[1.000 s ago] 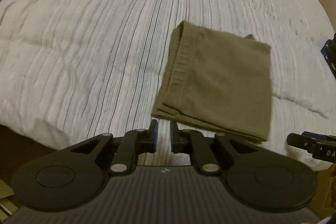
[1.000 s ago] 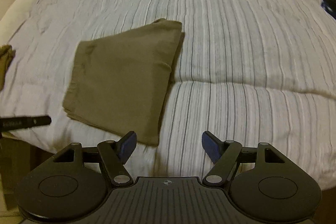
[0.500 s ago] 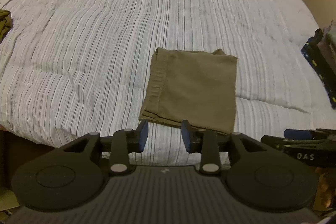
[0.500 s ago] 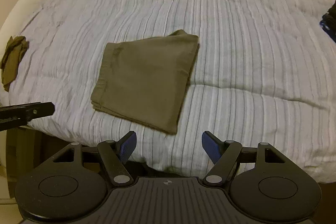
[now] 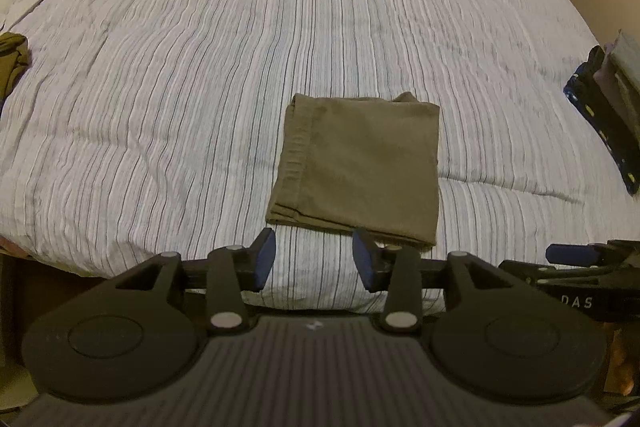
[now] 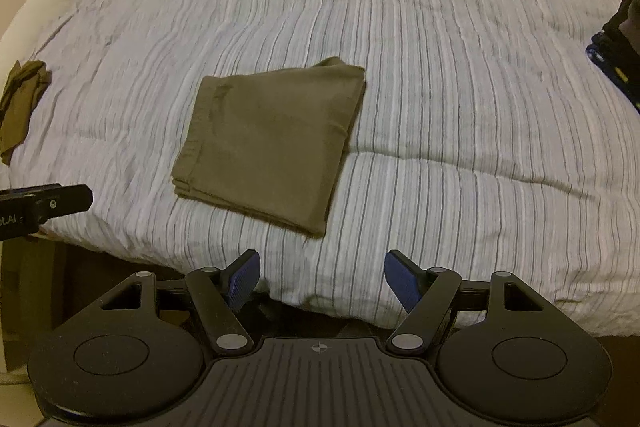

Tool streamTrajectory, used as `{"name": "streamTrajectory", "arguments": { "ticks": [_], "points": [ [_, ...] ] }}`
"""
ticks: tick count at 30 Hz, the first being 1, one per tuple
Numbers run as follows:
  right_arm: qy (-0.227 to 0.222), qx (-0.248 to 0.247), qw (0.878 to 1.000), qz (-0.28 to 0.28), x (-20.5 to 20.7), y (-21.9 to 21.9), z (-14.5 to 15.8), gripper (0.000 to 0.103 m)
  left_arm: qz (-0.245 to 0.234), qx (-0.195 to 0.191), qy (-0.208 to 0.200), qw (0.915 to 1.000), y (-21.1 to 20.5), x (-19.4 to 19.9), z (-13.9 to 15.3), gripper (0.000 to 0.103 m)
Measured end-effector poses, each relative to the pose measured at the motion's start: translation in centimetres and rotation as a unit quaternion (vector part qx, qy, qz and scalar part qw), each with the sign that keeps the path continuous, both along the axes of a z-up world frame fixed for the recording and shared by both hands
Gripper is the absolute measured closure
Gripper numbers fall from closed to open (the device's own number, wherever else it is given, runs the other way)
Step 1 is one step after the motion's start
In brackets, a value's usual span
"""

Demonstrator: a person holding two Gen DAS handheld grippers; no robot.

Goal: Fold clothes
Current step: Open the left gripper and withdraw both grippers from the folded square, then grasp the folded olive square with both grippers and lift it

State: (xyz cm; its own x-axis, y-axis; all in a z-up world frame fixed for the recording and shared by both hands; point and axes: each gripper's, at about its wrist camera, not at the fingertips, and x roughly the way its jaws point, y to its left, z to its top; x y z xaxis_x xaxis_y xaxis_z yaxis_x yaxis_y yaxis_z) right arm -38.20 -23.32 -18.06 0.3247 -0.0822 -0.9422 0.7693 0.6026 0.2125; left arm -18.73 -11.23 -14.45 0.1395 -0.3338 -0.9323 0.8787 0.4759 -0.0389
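1. Low in the middle of the left wrist view, on the striped comforter (image 5: 168, 99), lies the folded olive garment (image 5: 360, 167), a neat flat rectangle of several layers; the right wrist view shows it left of centre (image 6: 272, 143), set at a slant
2. It looks like soft, light woven cotton: limp, not slippery, not fragile, and likely to sag and fall open if lifted by one corner
3. Its stacked loose edges show at the near left corner, and a stitched hem band runs up its left side; the far and right sides look like closed folds
4. Best hold, I judge: pinch all layers together at the two near corners, or slide under the closed fold, so the stack stays together
5. Just below it, the left gripper (image 5: 314, 263) has its jaws just opened to a moderate gap, nothing between the blue pads, clear of the cloth
6. At the bottom of its own view, the right gripper (image 6: 320, 281) stands wide apart and empty, over the bed's near edge
7. Farther out, a crumpled olive garment (image 6: 22, 103) lies at the left edge of the bed, seemingly not yet folded, and a stack of dark clothes (image 5: 608, 107) sits at the right edge
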Motion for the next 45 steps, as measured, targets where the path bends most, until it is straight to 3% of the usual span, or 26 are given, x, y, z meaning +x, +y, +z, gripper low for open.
{"name": "streamTrajectory", "arguments": {
  "ticks": [22,28,36,42,45],
  "points": [
    [0.013,-0.03,0.998,0.046,1.3,2.5,1.2,0.031,0.021,-0.007,0.009,0.9997,2.4,-0.1,-0.3,0.063],
    [0.01,-0.017,0.999,0.036,0.7,2.2,0.3,0.031,0.018,-0.02,0.039,0.9989,2.8,0.4,-1.4,0.063],
    [-0.036,0.036,0.997,-0.06,-2.6,-1.2,-3.0,0.031,0.061,-0.043,0.096,0.9926,1.7,6.1,-5.1,0.064],
    [-0.06,0.071,0.989,-0.119,-3.6,-4.1,-6.1,0.031,0.04,-0.089,0.129,0.9869,-1.9,9.7,-9.6,0.063],
    [-0.053,0.077,0.987,-0.129,-2.8,-5.2,-7.8,0.031,0.033,-0.082,0.149,0.9849,-4.2,11.3,-12.6,0.063]
  ]
}}
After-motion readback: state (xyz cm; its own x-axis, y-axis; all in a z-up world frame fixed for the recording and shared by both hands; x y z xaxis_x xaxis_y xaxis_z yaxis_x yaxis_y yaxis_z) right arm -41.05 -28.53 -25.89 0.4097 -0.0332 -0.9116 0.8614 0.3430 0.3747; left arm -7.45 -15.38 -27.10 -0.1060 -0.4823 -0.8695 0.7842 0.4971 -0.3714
